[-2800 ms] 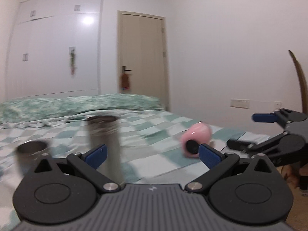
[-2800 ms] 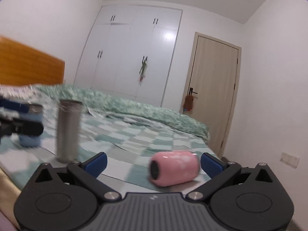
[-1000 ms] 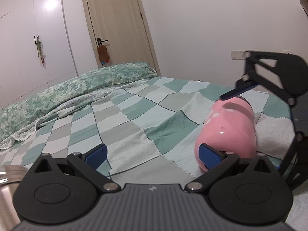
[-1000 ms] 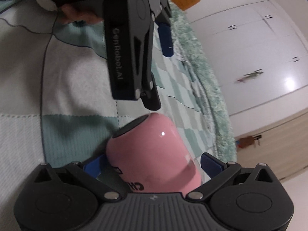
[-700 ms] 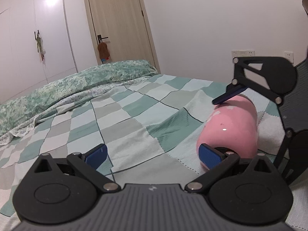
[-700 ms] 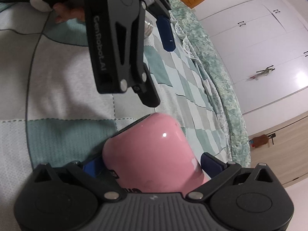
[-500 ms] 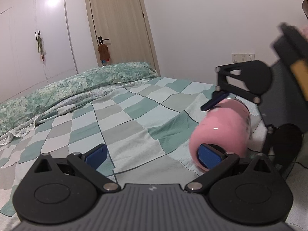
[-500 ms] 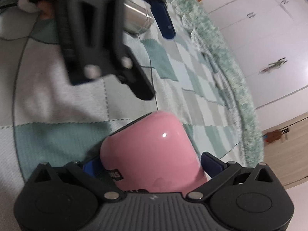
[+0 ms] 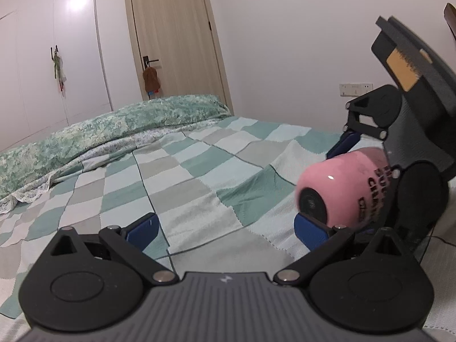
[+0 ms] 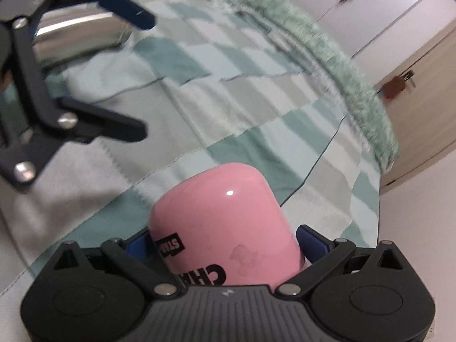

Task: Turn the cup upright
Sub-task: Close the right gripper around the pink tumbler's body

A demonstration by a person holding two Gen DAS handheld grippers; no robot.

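A pink cup [image 10: 225, 222] with black lettering is gripped between the blue pads of my right gripper [image 10: 226, 242], its rounded base pointing away from the camera. In the left wrist view the same cup [image 9: 342, 191] is held off the checked bedspread [image 9: 199, 176], tilted on its side with its dark bottom disc facing me, inside the right gripper [image 9: 339, 185]. My left gripper [image 9: 225, 228] is open and empty, low over the bedspread to the left of the cup; it also shows in the right wrist view [image 10: 125, 65].
A steel tumbler [image 10: 77, 34] stands on the bed behind the left gripper's fingers. A rolled green quilt [image 9: 99, 131] lies along the far side of the bed. Door [image 9: 173, 40] and white wardrobe [image 9: 42, 57] stand beyond.
The right gripper has lifted the pink cup off the bedspread and turned it, so its dark bottom now faces the left camera. The left gripper has hardly moved.
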